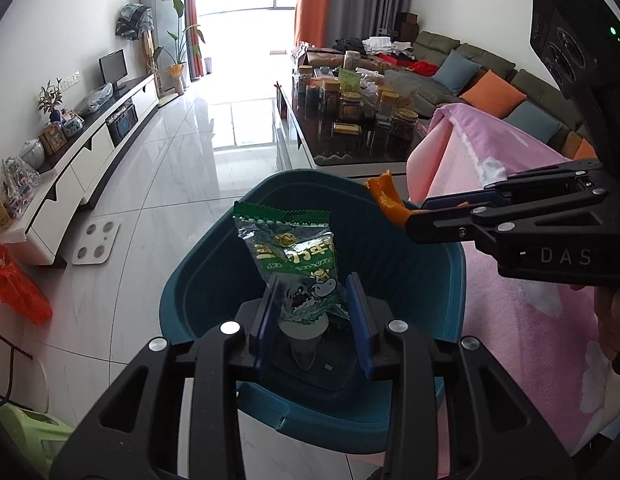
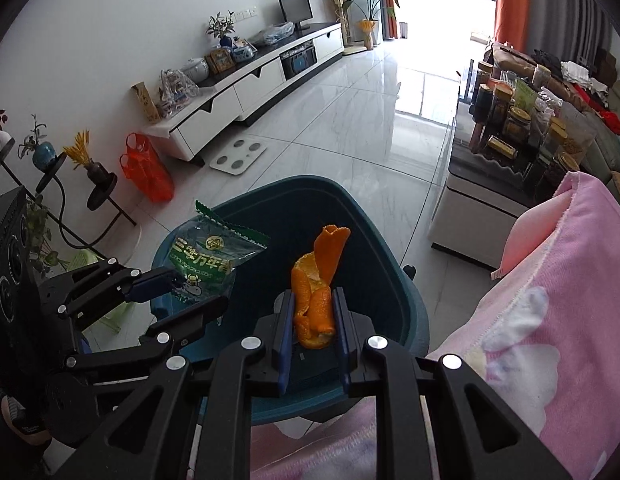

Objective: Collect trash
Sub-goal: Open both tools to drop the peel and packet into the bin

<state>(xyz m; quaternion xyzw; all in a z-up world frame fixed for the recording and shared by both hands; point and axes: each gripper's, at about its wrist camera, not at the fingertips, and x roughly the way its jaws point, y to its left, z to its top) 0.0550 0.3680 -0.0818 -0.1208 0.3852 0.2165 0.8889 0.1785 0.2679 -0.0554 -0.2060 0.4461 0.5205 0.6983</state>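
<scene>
A teal trash bin (image 1: pixel 214 264) stands on the floor under both grippers; it also shows in the right wrist view (image 2: pixel 381 248). My left gripper (image 1: pixel 311 298) holds a green and clear snack wrapper (image 1: pixel 294 256) above the bin's opening, with a gap showing beside the right finger. The wrapper also shows in the right wrist view (image 2: pixel 208 260). My right gripper (image 2: pixel 313 312) is shut on an orange peel (image 2: pixel 315 280) over the bin. In the left wrist view the right gripper (image 1: pixel 413 220) reaches in from the right with the peel (image 1: pixel 383 196) at its tip.
A pink blanket (image 1: pixel 521 280) covers the surface to the right of the bin. A dark coffee table (image 1: pixel 349 148) with several jars stands beyond. A white scale (image 1: pixel 96 242) and an orange plastic bag (image 2: pixel 146 168) lie on the tiled floor by the TV cabinet (image 1: pixel 86 164).
</scene>
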